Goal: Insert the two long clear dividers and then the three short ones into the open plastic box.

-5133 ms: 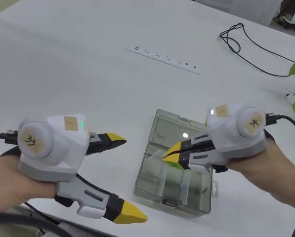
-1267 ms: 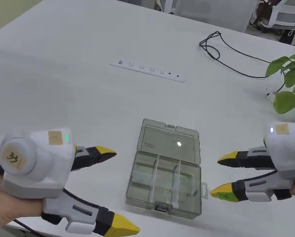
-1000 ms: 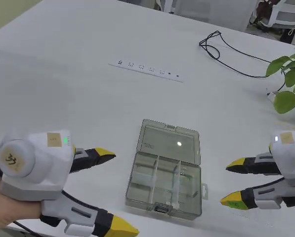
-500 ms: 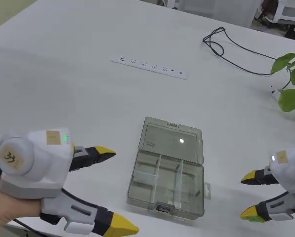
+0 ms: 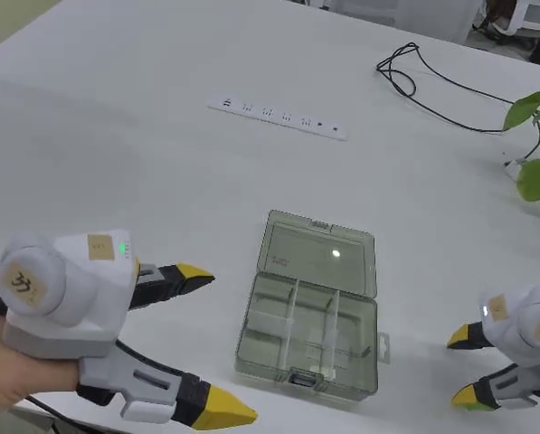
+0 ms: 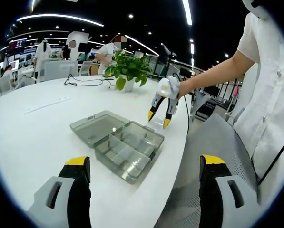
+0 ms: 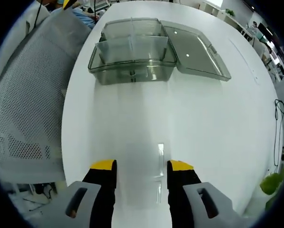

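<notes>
The left gripper (image 5: 220, 344), cap marked "33", gapes wide and empty, left of the box (image 5: 342, 387). The right gripper (image 5: 458, 368), whose cap mark is unreadable, is cut off near right. Its jaws are open, holding nothing, over a clear divider (image 7: 160, 176) lying flat on the table (image 7: 132, 123). The lid print is too small to read, and the dividers inside the box are hard to count.

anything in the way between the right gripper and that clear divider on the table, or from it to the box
Nothing visible. The clear divider lies flat on the table by the open jaws of the right gripper, and bare tabletop runs from it to the open box.
</notes>
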Demonstrator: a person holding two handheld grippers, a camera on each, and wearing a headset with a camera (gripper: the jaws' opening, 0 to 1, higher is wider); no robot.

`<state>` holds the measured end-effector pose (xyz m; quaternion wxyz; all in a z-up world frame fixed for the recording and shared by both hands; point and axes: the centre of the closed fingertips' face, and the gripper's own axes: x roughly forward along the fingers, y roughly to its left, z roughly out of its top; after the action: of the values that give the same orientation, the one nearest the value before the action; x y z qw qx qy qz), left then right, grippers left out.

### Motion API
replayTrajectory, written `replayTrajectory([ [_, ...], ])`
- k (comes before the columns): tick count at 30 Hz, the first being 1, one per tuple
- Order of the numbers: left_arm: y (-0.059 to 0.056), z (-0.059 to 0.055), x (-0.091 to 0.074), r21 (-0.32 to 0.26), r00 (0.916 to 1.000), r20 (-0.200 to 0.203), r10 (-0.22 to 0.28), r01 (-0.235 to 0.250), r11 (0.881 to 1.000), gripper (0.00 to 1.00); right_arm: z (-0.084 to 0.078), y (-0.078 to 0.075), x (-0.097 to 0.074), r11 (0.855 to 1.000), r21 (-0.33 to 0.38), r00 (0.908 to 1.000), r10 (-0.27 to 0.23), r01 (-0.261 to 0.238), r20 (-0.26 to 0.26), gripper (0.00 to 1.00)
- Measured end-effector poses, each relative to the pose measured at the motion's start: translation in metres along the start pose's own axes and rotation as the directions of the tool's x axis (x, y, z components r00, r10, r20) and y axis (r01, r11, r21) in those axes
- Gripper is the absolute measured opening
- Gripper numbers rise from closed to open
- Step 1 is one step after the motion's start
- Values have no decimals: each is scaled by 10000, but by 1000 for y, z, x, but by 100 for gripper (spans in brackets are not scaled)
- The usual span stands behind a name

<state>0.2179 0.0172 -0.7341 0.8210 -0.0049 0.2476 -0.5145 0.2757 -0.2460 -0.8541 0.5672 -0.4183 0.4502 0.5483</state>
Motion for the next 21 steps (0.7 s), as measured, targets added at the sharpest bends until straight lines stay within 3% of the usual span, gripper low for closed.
replayTrajectory([
  [12, 0, -1, 1, -18, 10000, 14, -35, 35, 10000, 97, 0, -1, 2, 9988, -456, 9994, -216, 203, -276, 33],
  [21, -1, -1, 0, 10, 10000, 43, -32, 32, 10000, 97, 0, -1, 2, 9987, -452, 9992, -232, 217, -326, 33],
])
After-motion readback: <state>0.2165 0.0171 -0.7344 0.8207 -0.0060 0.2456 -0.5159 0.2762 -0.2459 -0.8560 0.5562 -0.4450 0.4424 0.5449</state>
